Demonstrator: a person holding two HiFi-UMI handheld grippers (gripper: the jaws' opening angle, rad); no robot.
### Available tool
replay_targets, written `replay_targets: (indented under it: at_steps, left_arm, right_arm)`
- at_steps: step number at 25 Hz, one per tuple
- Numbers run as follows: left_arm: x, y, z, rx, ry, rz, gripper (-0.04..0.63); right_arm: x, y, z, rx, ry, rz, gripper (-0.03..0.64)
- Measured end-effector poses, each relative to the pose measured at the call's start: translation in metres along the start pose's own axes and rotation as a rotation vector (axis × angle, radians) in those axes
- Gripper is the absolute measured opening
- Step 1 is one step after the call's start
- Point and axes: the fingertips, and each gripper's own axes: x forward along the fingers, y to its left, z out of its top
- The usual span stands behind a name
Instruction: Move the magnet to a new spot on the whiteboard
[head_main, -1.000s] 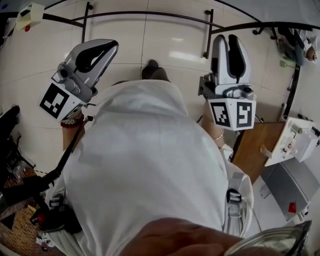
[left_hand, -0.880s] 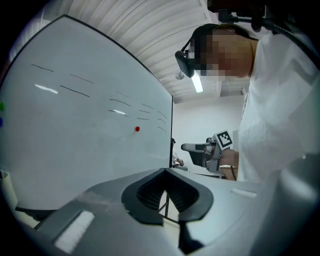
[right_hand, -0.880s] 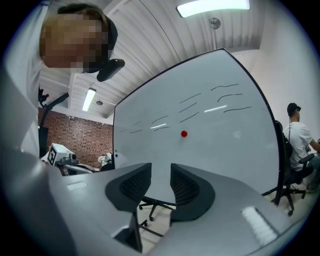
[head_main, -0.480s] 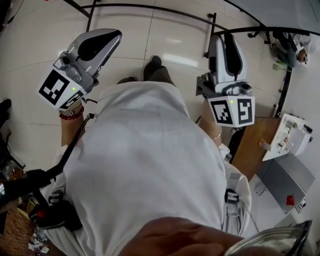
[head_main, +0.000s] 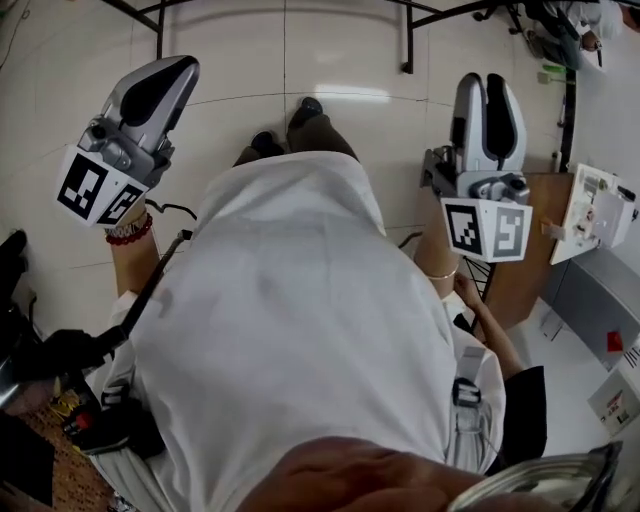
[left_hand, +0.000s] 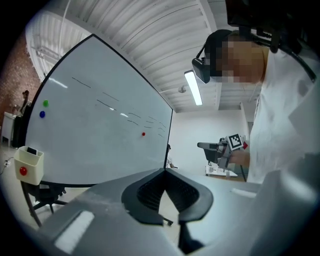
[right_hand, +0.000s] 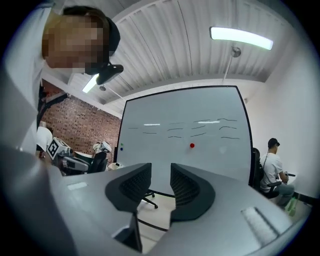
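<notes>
1. While both grippers are held out ahead of the person's white top (head_main: 290, 330) above a tiled floor (head_main: 340, 60), neither is seen touching anything.
2. Left gripper (left_hand: 164, 172): the pad tips are pressed together and nothing is caught between them; a small gap is left lower down between the pads.
3. Right gripper (right_hand: 160, 175): the jaws are parted by a narrow gap and nothing is held; board and floor are seen through the gap.
4. Red magnet (right_hand: 192, 145): it is stuck on the whiteboard (right_hand: 185, 125), right of centre and just below the rows of short dark marker strokes (right_hand: 200, 129). It is well apart from both grippers.
5. A green magnet (left_hand: 45, 103) and a blue magnet (left_hand: 42, 114) are noted near the board's far left edge, green above blue.
6. A cream box with a red button (left_hand: 27, 162) is seen at the board's lower left corner in the left gripper view.
7. A seated person (right_hand: 274, 167) is noted just right of the board, and a brick wall (right_hand: 75, 130) to its left.
</notes>
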Motion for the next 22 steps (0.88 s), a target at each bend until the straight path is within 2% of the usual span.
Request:
replay_targets:
  at_steps: [4, 8, 11, 13, 18, 20, 22]
  left_arm:
    - [0.007, -0.034, -0.005, 0.026, 0.043, -0.058, 0.005]
    - [0.027, -0.054, -0.003, 0.076, 0.081, -0.103, 0.005]
    - [0.052, -0.064, 0.009, 0.071, 0.064, -0.109, 0.005]
    - [0.070, -0.077, 0.017, 0.068, 0.024, -0.117, 0.005]
    - [0.092, -0.092, 0.028, 0.056, -0.099, -0.025, 0.005]
    - [0.085, -0.100, 0.023, 0.049, -0.098, -0.001, 0.005]
    - [0.075, -0.101, 0.015, 0.052, -0.061, 0.028, 0.005]
  right_arm:
    - [-0.006, 0.025, -0.011, 0.020, 0.014, 0.064, 0.123]
    - [-0.002, 0.052, -0.016, 0.059, -0.005, 0.197, 0.124]
    - [-0.010, 0.059, -0.019, 0.066, 0.009, 0.272, 0.124]
    - [-0.019, 0.049, -0.020, 0.047, 0.015, 0.282, 0.123]
    - [-0.031, 0.012, -0.038, 0.056, 0.049, 0.250, 0.123]
    - [-0.039, 0.009, -0.040, 0.060, 0.049, 0.266, 0.123]
    - [-0.042, 0.013, -0.036, 0.055, 0.032, 0.288, 0.123]
